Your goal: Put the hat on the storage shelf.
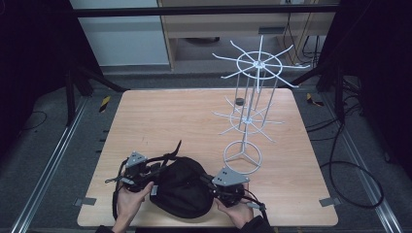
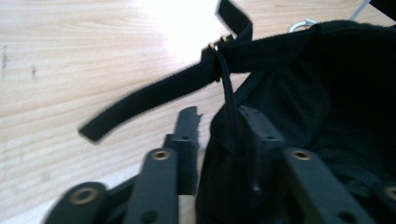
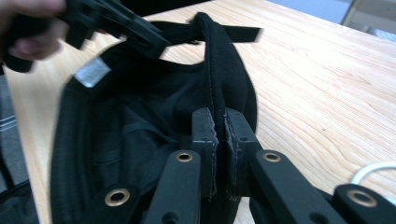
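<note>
My right tool [image 3: 218, 140] is clamped tight on the rim of the black cap [image 1: 182, 187], its two pads pressed together with the stitched edge pinched between them, so that side of the cap is anchored. My left tool [image 2: 219, 126] stands partly open astride the opposite edge: one jaw is outside on the wood and the other inside the cap, with fabric between them, but I can't see the pads pressing on it. I read that as a grip being taken to spread the opening.

The cap lies on the near edge of the bench [image 1: 145, 116], between my two hands, crown down and hollow side up. Its adjusting strap [image 2: 154, 100] trails loose across the wood. The white wire rack [image 1: 250, 116] stands well apart, farther back on the right, probably where the cap is meant to hang.
</note>
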### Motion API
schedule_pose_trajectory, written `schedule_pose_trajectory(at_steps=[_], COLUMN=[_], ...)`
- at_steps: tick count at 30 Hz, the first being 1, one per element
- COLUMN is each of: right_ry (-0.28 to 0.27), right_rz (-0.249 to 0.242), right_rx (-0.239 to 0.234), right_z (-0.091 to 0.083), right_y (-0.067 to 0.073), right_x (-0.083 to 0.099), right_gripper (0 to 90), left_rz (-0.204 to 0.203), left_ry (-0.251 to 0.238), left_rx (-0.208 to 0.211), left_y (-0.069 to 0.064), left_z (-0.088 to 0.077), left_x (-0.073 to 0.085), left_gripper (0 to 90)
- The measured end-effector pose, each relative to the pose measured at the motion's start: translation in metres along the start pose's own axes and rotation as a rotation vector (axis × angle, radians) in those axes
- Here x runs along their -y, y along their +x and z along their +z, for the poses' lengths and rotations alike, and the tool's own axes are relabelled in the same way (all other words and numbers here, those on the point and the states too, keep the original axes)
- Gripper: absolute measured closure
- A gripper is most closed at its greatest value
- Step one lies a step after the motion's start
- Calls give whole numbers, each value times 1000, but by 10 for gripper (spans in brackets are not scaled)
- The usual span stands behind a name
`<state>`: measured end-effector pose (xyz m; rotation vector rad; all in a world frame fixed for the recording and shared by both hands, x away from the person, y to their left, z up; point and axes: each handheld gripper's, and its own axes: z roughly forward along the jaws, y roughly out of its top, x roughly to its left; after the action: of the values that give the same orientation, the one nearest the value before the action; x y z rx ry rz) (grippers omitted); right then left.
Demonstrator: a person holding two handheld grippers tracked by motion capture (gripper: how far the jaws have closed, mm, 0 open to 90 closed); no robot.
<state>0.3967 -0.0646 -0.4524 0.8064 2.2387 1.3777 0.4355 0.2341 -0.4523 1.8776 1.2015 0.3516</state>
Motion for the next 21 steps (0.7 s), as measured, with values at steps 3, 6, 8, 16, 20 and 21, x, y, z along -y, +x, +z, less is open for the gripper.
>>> schedule_pose_trajectory(at_steps=[3,6,8,16,20,21], right_ry=[4,7,8,11,11,11], right_rz=[5,13,17,16,11,9], right_rx=[19,33,37,19,2,0], right_z=[1,0,0,1,1,1], right_y=[-1,-2,-2,-2,-1,0], right_x=[1,1,1,2,3,3], right_gripper=[844,844,844,841,838,838], left_rz=[-5,-4,7,60,46,47], left_ry=[-12,-33,-59,-73,-75,-76], left_rx=[4,7,25,87,128,135], left_y=[0,-1,-6,-34,-48,-51], left_z=[-12,-24,-35,-28,-14,-10], left_x=[0,-3,-7,-14,-21,-23], left_gripper=[599,573,565,523,491,479])
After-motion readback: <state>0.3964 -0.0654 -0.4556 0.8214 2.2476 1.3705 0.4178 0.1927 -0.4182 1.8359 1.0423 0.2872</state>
